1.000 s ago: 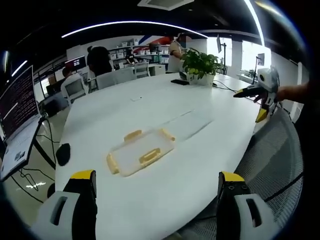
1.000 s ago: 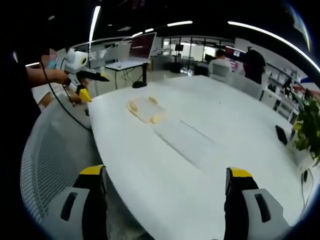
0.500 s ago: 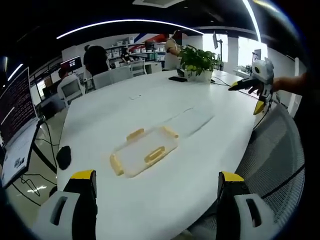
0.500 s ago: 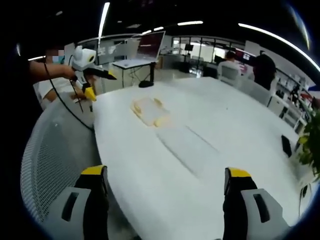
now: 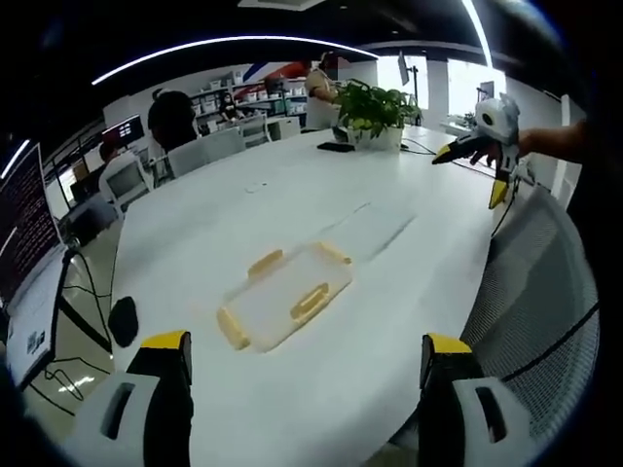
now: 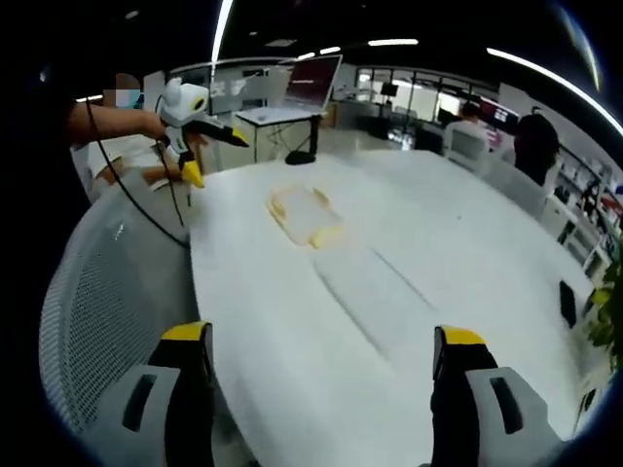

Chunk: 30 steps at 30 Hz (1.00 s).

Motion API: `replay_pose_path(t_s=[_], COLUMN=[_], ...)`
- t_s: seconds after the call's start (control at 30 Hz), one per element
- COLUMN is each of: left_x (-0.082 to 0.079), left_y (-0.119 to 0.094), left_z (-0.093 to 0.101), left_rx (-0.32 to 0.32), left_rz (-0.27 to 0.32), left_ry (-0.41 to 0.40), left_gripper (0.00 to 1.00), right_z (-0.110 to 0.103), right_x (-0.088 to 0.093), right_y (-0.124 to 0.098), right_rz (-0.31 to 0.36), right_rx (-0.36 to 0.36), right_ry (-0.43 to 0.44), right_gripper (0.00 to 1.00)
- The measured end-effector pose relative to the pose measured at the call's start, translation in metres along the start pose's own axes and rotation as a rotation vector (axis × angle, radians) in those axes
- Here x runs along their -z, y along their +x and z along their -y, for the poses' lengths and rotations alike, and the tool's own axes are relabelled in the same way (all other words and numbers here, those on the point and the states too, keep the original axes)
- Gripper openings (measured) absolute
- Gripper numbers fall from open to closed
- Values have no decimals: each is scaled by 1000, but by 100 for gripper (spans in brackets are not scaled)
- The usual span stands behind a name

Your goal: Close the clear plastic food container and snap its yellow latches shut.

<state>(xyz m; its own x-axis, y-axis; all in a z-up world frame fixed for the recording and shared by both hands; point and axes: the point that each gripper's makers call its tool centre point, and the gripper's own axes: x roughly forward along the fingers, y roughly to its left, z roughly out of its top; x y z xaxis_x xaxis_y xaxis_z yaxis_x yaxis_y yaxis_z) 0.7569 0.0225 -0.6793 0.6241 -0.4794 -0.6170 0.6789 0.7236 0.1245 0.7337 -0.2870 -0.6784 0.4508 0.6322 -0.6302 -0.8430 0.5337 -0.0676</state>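
While it lies flat on the white table (image 5: 292,409), the clear plastic food container (image 5: 285,299) sits toward the table's near edge in the left gripper view, a shallow see-through tray with yellow latches (image 5: 310,303) along its sides; whether the lid is pressed fully home or any latch is snapped down is too small to make out. In the right gripper view the same container (image 6: 305,215) appears far off, near the table's far-left edge, its yellow tabs only pale smudges. Beside it, toward the table's middle, a faint clear rectangular outline (image 5: 375,222) lies on the surface; what it is cannot be told. Neither gripper touches the container. The left gripper (image 5: 302,409) hangs over the near edge with its two yellow-tipped jaws spread wide and nothing between them; it also shows in the right gripper view (image 6: 200,136) at the far-left edge, held by a hand. The right gripper (image 6: 326,409) is likewise parted wide and holds nothing, poised over the table's near edge well apart from the container; in the left gripper view it appears (image 5: 482,146) past the table's right edge. A mesh chair back (image 5: 545,282) stands at that edge. A potted plant (image 5: 375,112) and a dark phone (image 5: 336,147) rest near the far edge, and seated people (image 5: 173,122) are beyond, blurred.
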Motion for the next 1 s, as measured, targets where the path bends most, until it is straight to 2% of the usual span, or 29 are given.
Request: replay_pose_path(t_s=[0.8, 1.0], left_x=[7, 5], left_y=[19, 24], left_z=[-24, -30], left_rx=[55, 64], left_rz=[-55, -60], left_ry=[77, 91], left_gripper=[87, 85], right_z=[7, 10], right_x=[-23, -33], right_y=[29, 37], right_rz=[-27, -22], right_rx=[-83, -99], right_ry=[-86, -98], right_gripper=[83, 83])
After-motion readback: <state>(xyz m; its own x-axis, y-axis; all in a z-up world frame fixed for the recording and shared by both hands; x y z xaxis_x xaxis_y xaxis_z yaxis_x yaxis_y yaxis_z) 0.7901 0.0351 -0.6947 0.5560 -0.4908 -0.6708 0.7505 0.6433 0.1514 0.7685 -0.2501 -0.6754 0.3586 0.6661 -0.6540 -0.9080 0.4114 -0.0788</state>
